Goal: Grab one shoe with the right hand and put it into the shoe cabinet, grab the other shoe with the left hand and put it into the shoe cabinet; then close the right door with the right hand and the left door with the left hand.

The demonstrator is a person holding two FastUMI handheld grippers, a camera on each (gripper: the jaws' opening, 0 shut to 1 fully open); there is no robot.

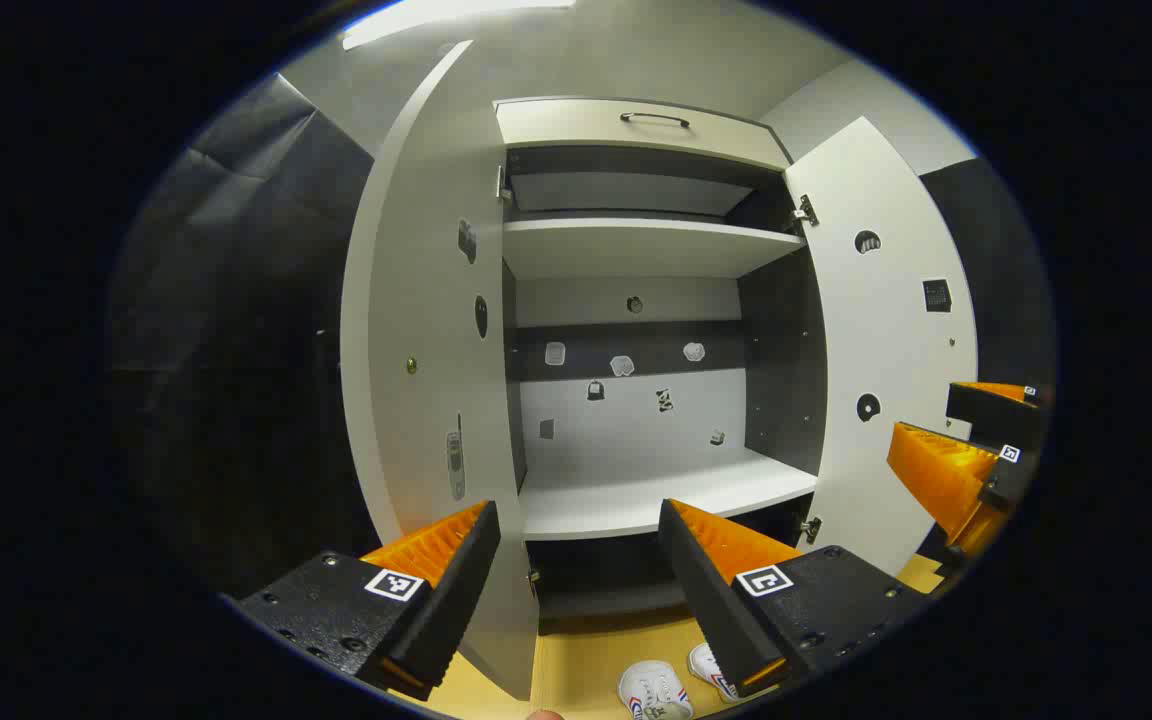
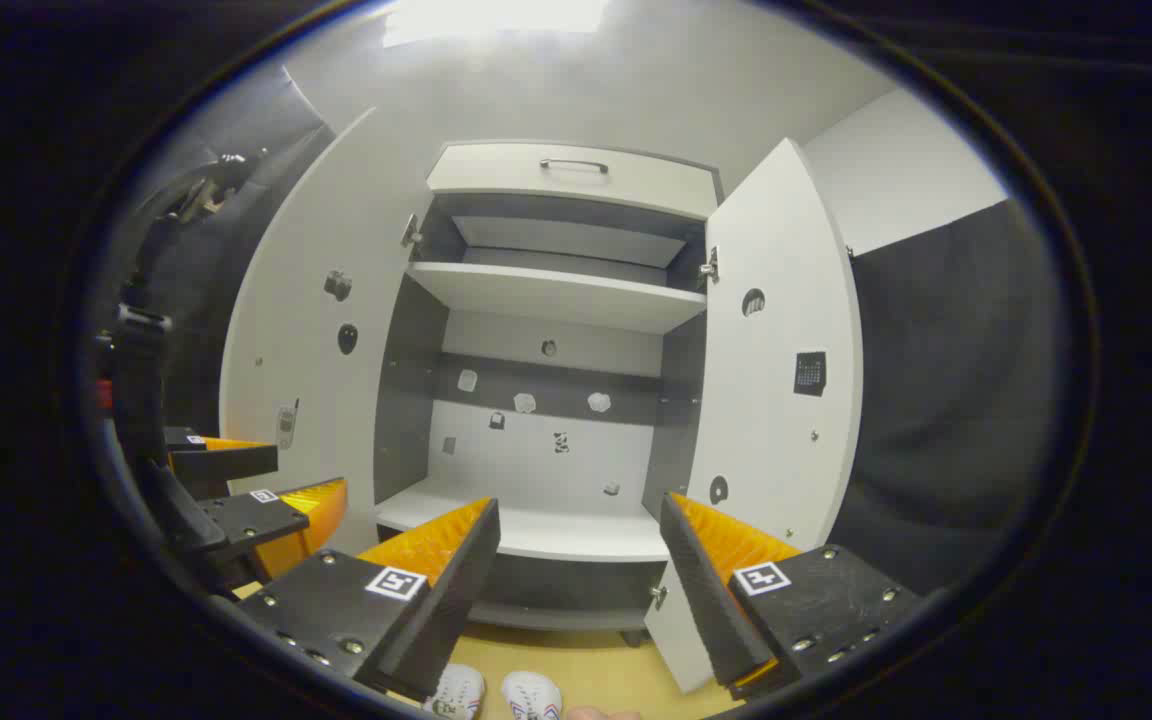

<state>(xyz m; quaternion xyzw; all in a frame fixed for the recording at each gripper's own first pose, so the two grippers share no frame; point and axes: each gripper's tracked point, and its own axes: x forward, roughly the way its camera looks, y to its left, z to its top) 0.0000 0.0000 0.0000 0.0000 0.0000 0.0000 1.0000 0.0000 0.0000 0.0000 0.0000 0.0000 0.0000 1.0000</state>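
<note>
Both shoes (image 1: 658, 690) being seen on the floor below the left gripper (image 1: 576, 590) and right gripper (image 2: 581, 590), jaws being held apart, empty, cabinet (image 1: 626, 250) doors standing open.

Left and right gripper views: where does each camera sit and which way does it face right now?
Left gripper view: rides the left tool, faces the open shoe cabinet; its own fingers show, right tool at right.
Right gripper view: rides the right tool, faces the cabinet; left tool at left.
Shared: cabinet, open doors, white shoes on the floor below.
</note>
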